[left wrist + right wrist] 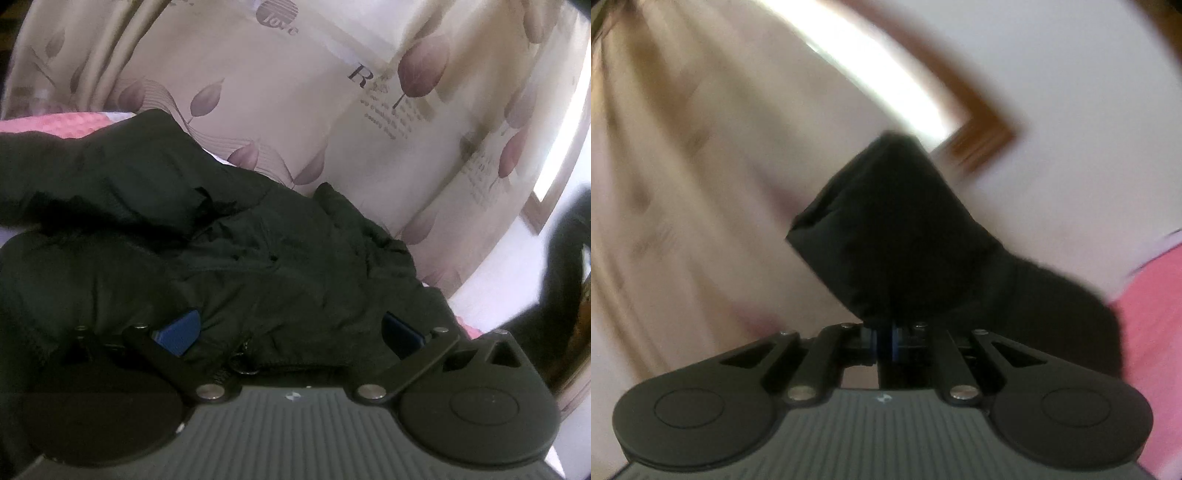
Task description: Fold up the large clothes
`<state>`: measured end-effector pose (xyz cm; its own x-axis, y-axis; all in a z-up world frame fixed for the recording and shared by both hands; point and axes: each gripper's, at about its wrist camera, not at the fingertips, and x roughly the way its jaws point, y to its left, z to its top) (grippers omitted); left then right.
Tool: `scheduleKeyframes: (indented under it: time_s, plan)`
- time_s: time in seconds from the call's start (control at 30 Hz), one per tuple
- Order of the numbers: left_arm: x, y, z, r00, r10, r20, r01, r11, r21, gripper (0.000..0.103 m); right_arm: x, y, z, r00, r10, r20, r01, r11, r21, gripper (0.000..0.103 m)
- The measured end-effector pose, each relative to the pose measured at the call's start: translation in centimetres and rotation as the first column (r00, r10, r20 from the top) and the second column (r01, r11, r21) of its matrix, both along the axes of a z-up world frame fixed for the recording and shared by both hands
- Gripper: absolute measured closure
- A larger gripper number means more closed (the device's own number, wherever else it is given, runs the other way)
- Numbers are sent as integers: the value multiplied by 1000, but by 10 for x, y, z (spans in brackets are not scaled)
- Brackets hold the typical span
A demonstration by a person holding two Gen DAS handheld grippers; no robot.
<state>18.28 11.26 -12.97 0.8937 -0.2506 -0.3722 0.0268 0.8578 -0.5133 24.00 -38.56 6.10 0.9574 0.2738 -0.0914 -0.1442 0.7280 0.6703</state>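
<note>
Bulky black padded jacket (229, 236) lies on pink bedding (55, 123), long axis running left-right before leaf-print cream curtain (280, 110). Left gripper (288, 332) spread wide over jacket, gripping nothing. Right gripper (882, 343) pinched tight on jacket's cuff end (897, 229), sleeve pointing up.

Dark green-black padded cloth jacket (236, 236): matt, crinkled woven shell, with a small metal zip ring near its hem. Cream cloth curtain printed with mauve leaves (280, 110): smooth, softly draped. Pink textured bed cover (55, 123): waffled, matt. Left claw (291, 332): matt black plastic arms, shiny metal rivets, blue smooth pads (179, 332), ribbed grey body. Brown wooden frame (990, 129): blurred.
</note>
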Motion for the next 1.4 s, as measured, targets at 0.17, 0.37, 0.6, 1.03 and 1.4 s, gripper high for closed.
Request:
scheduleKeyframes:
  time_s: [0.17, 0.37, 0.6, 1.03, 1.4]
  plan:
    - [-1, 5, -1, 1000, -2, 9, 2, 999, -32, 0, 30, 107, -34, 977, 213, -19, -214, 976, -38, 97]
    - [-3, 9, -4, 1000, 2, 26, 0, 997, -72, 0, 45, 194, -92, 933, 344, -106, -353, 933, -77, 96]
    - [-5, 13, -5, 999, -1, 35, 4, 996, -93, 0, 65, 249, -153, 865, 430, -260, -478, 863, -163, 96]
    - [-5, 14, -7, 999, 6, 41, -1, 993, -115, 0, 36, 300, -188, 776, 522, -354, -629, 679, -379, 28]
    - [-42, 55, 18, 992, 117, 54, -102, 968, -229, 2, 35, 301, -186, 782, 515, -352, -623, 676, -394, 27]
